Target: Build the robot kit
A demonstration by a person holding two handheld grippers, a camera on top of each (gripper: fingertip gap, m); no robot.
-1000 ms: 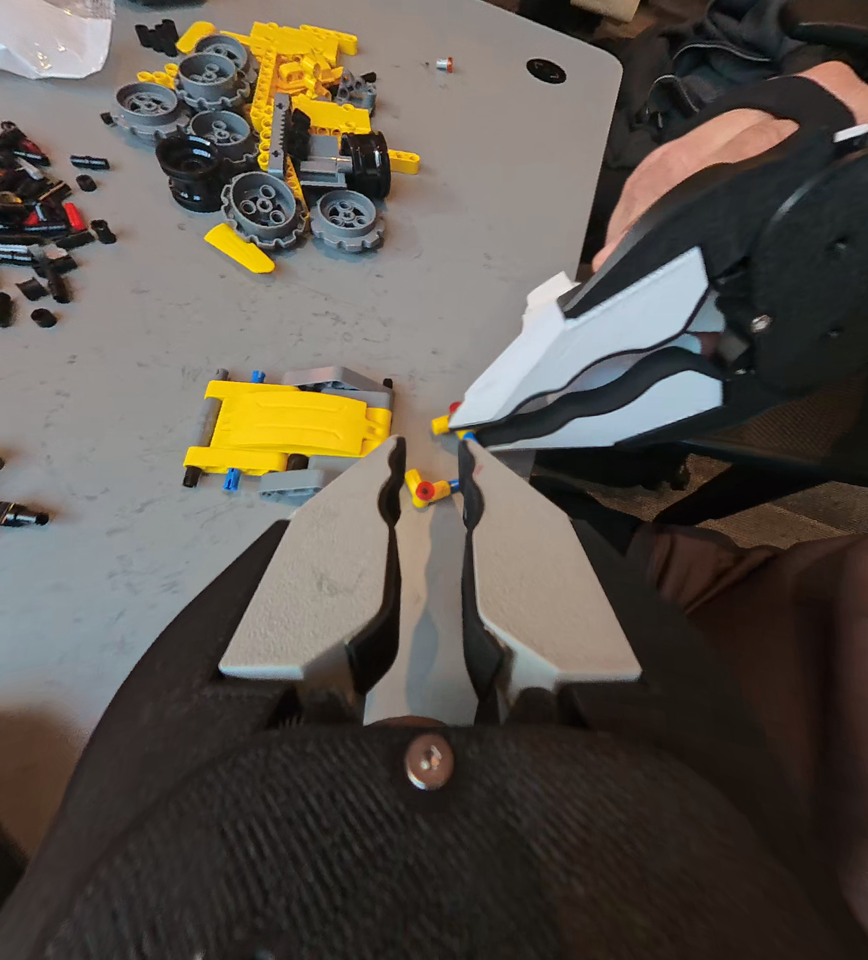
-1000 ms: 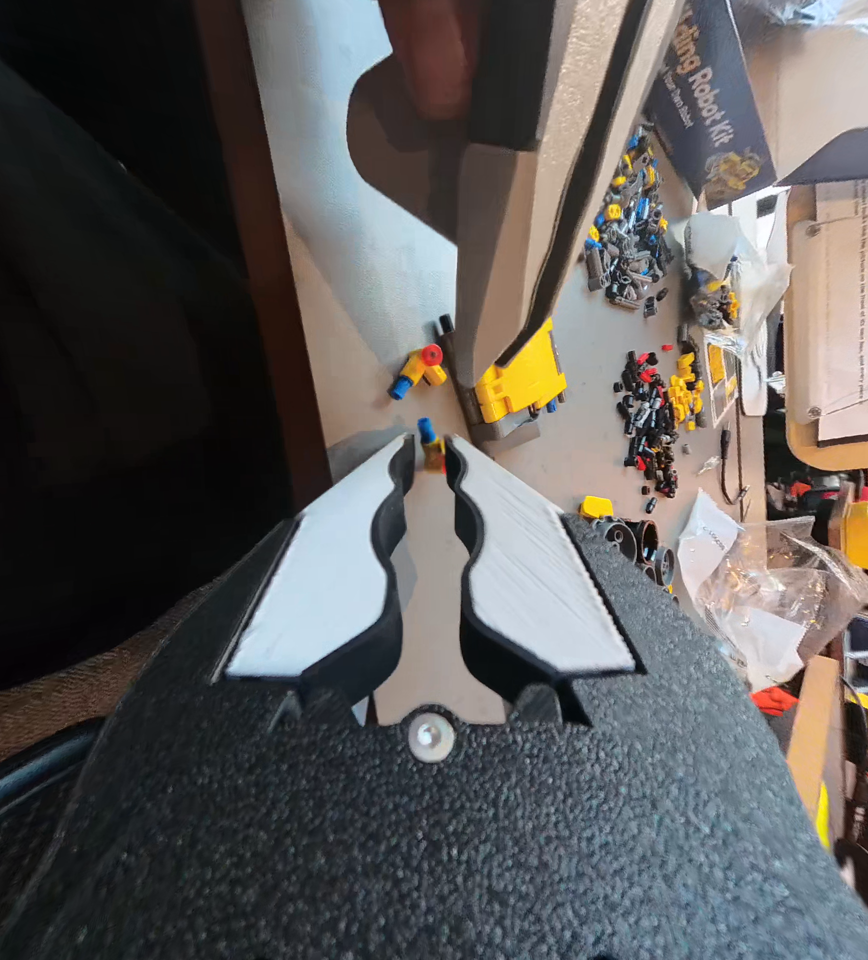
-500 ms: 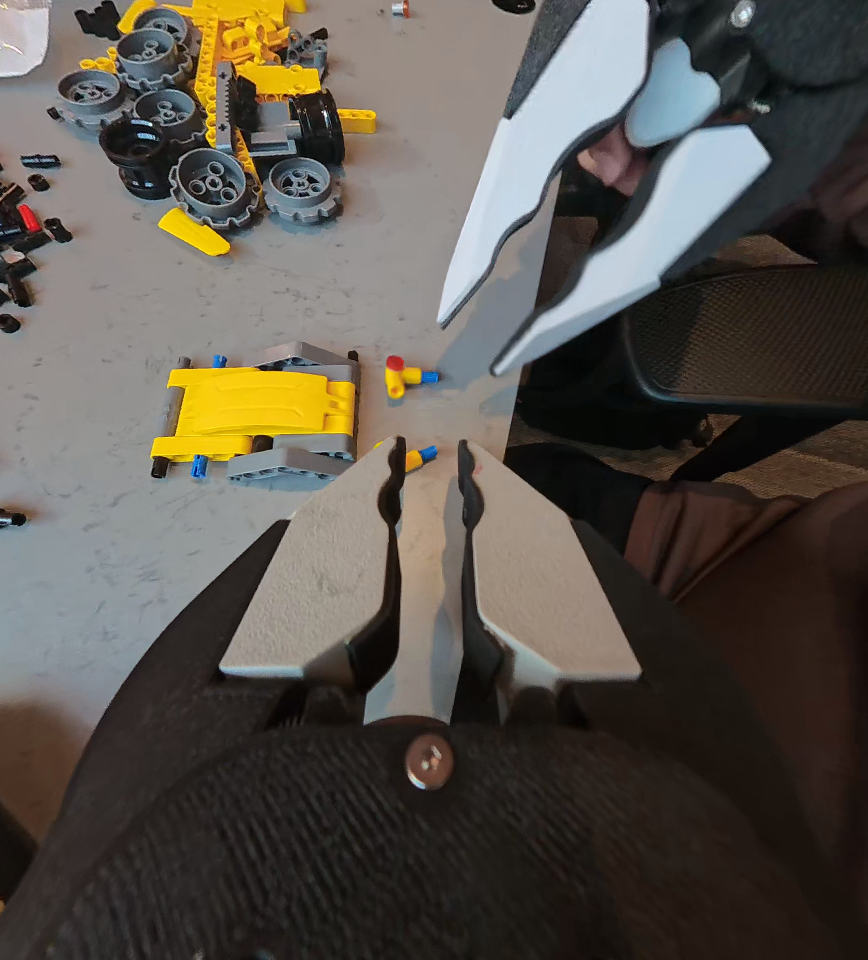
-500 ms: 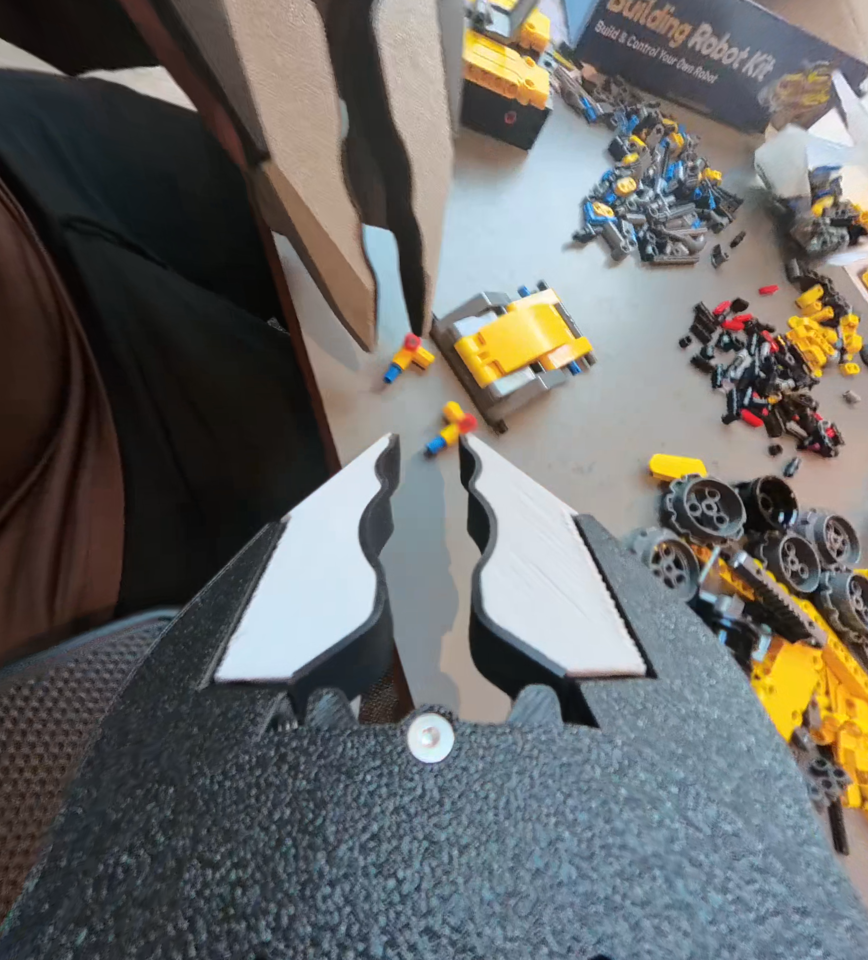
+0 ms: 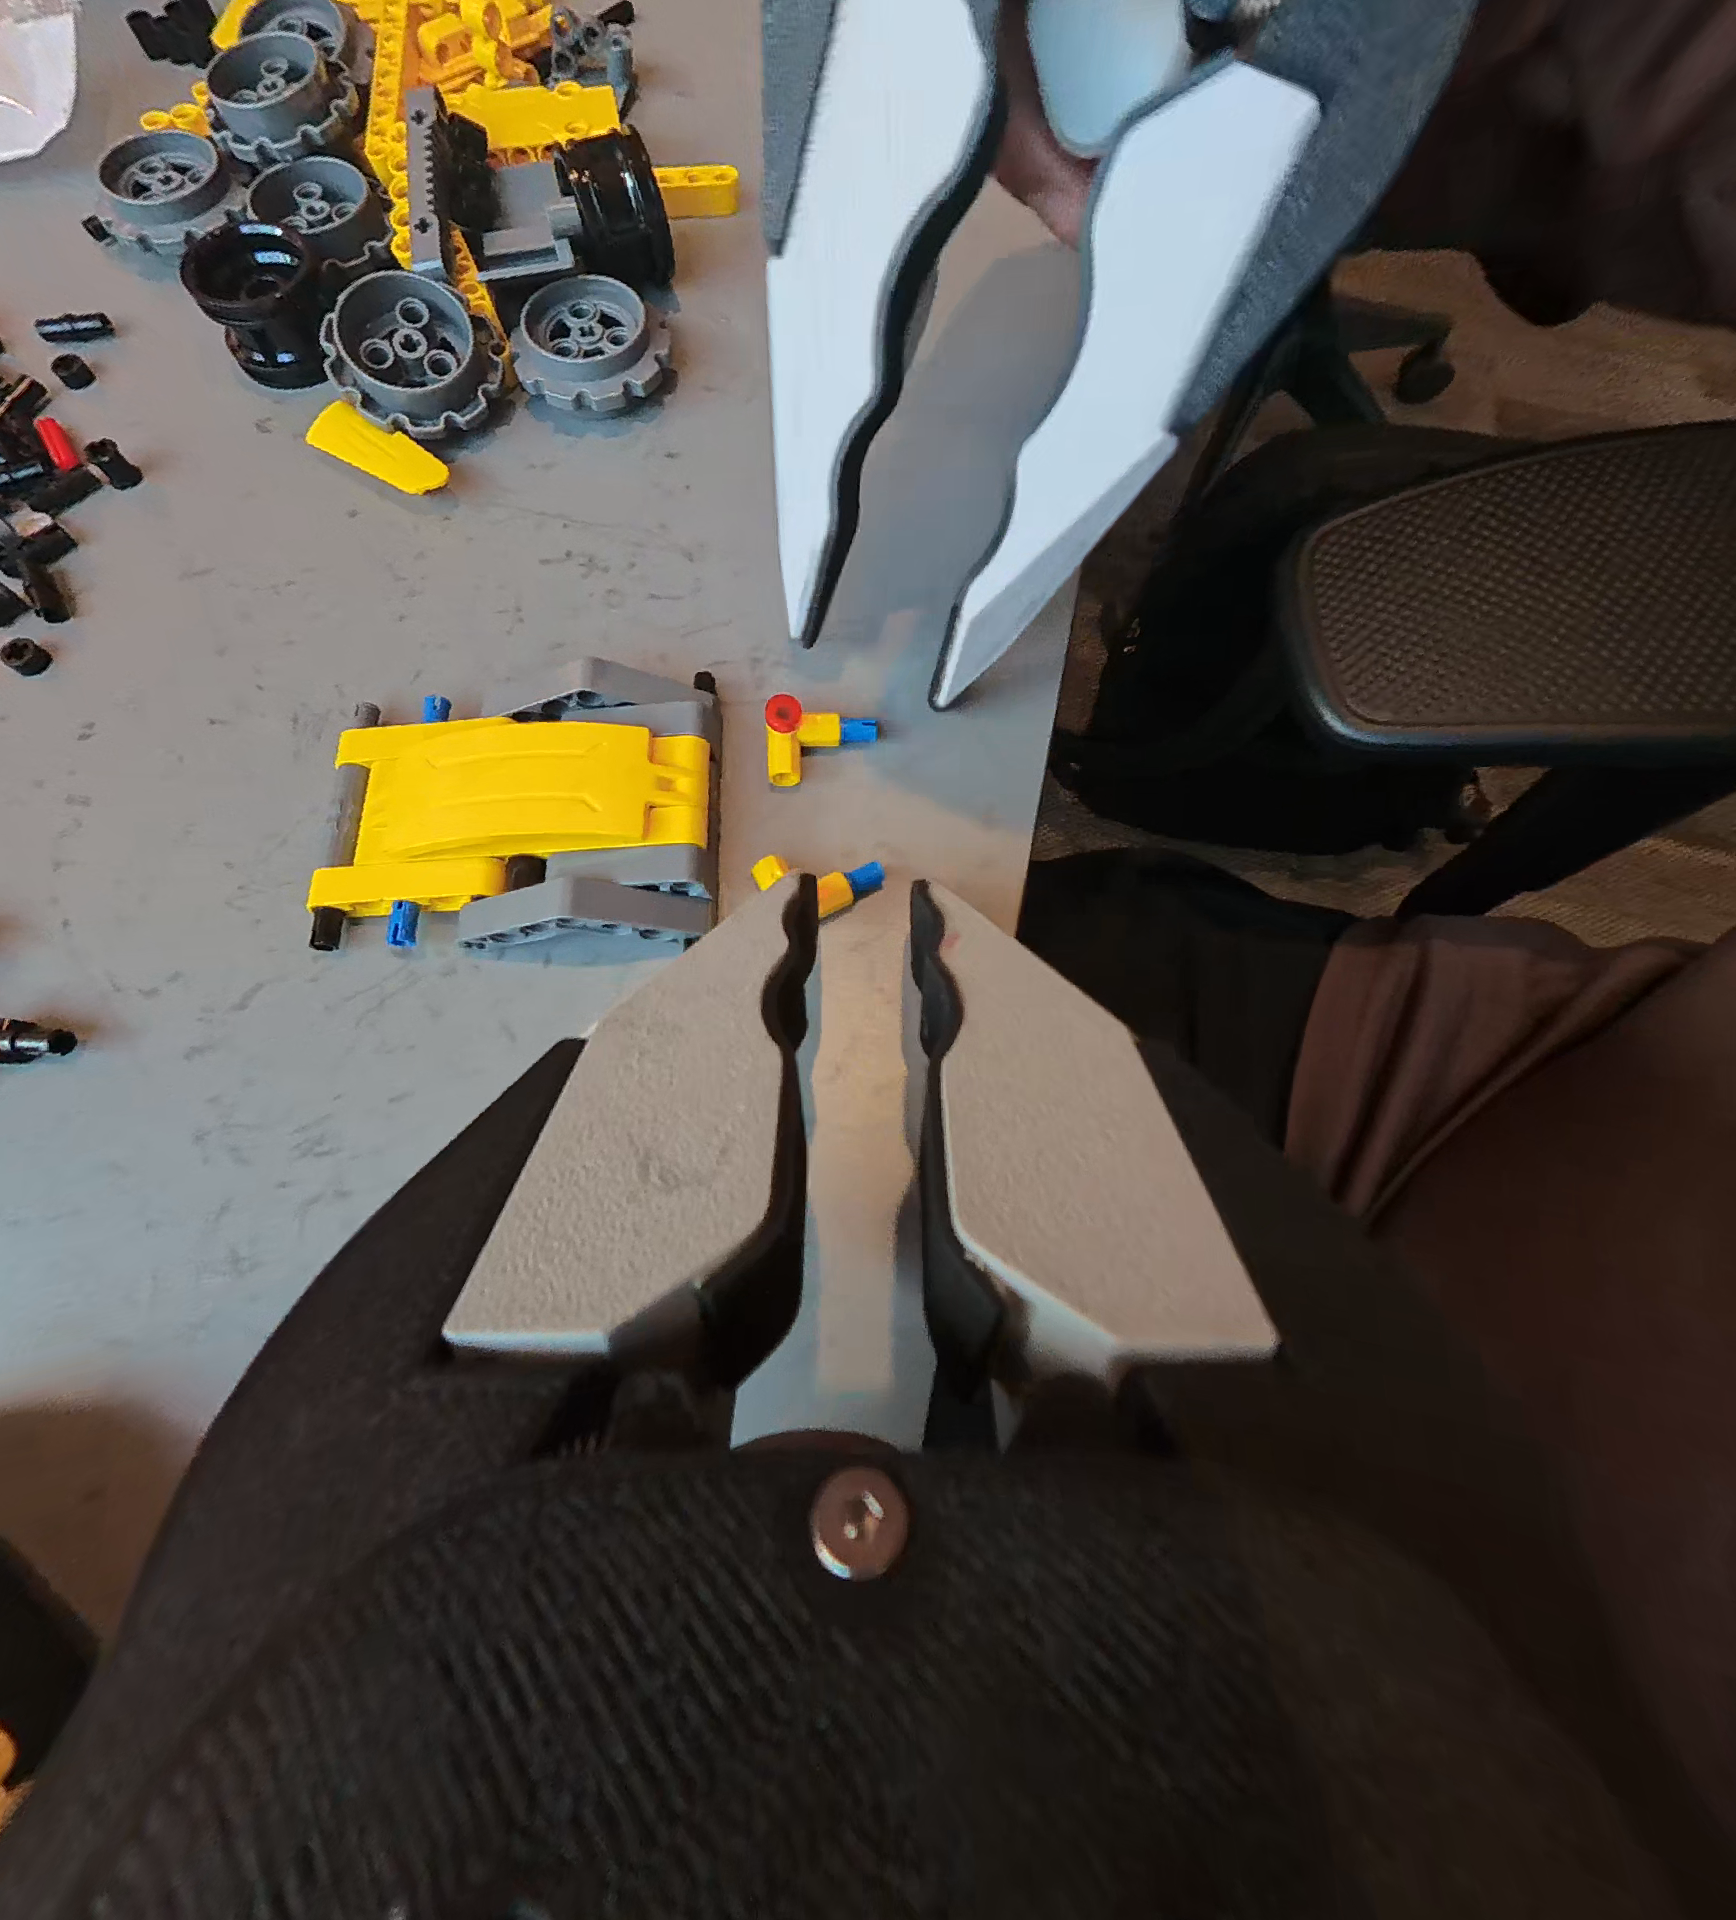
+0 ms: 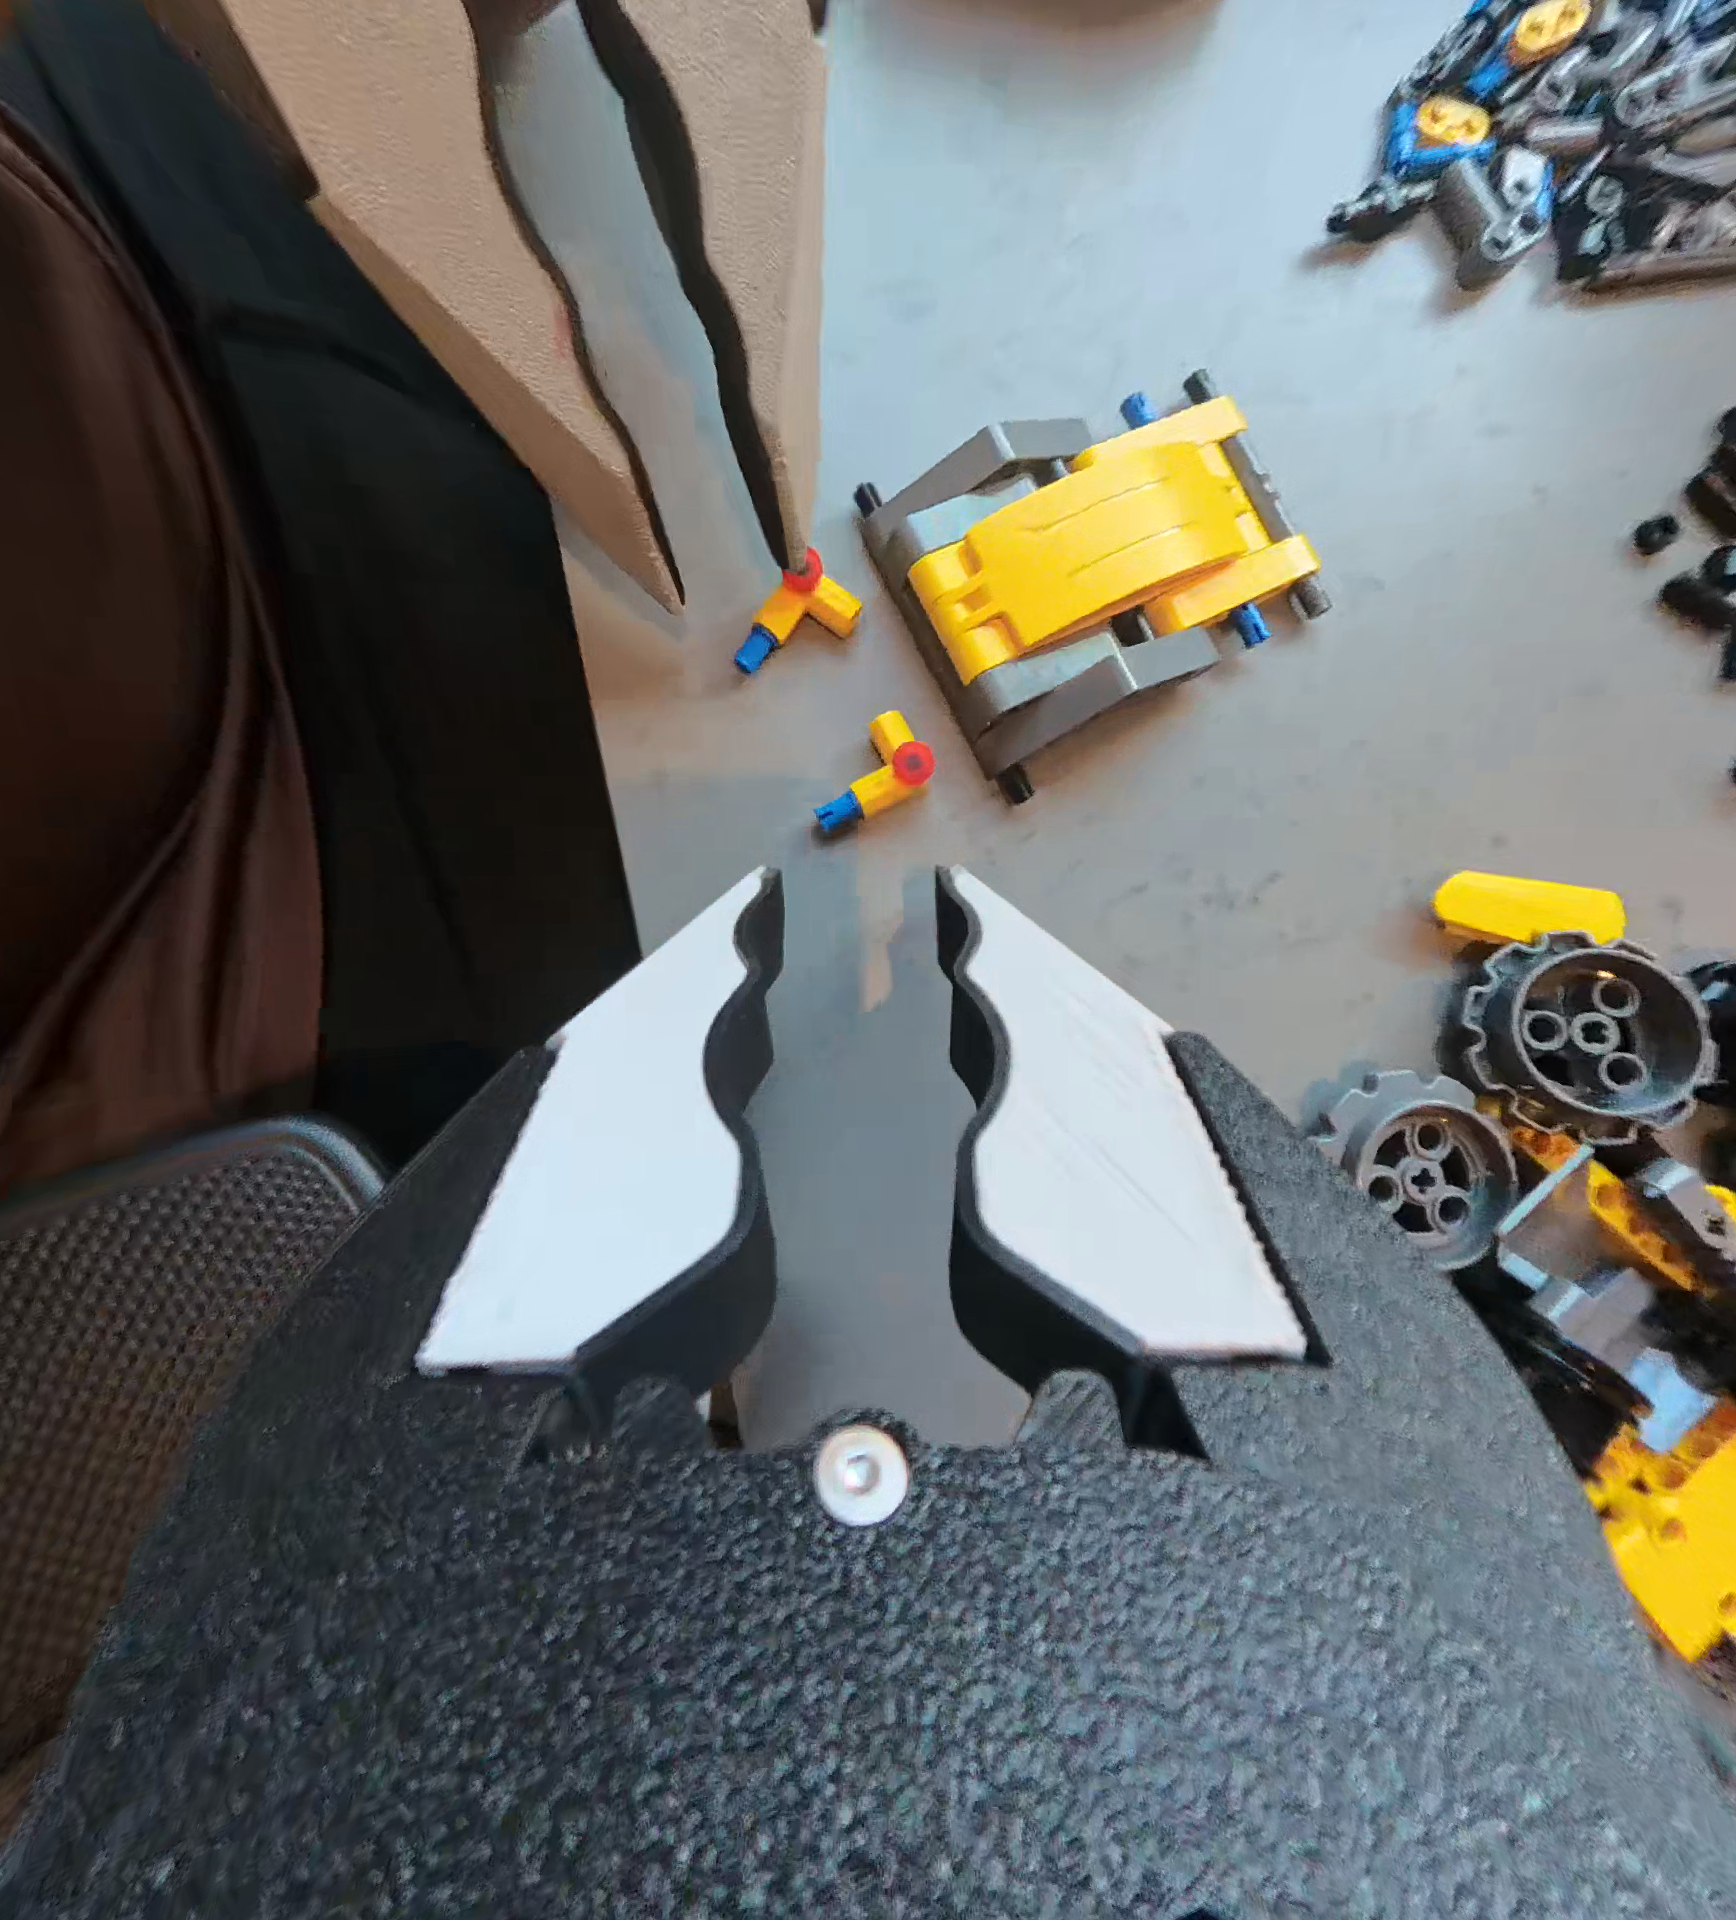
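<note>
Hovering over the grey table [image 5: 220, 1143] at its edge by the seated person: two grippers, both released and empty.

- Left gripper [image 5: 859, 883]: narrow gap, tips at a small yellow elbow connector [image 5: 843, 885]; contact unclear.
- Right gripper [image 6: 859, 873]: wider gap, just short of a second elbow connector [image 6: 879, 774].
- Yellow-and-grey assembly [image 5: 521, 800]: beside both connectors.
- Wheel pile [image 5: 407, 343]: well apart, inward from the edge.

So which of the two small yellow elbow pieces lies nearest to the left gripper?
The elbow piece right at the left gripper, half hidden behind one fingertip. The other elbow piece, red cap showing, lies farther off, near the right gripper.
</note>
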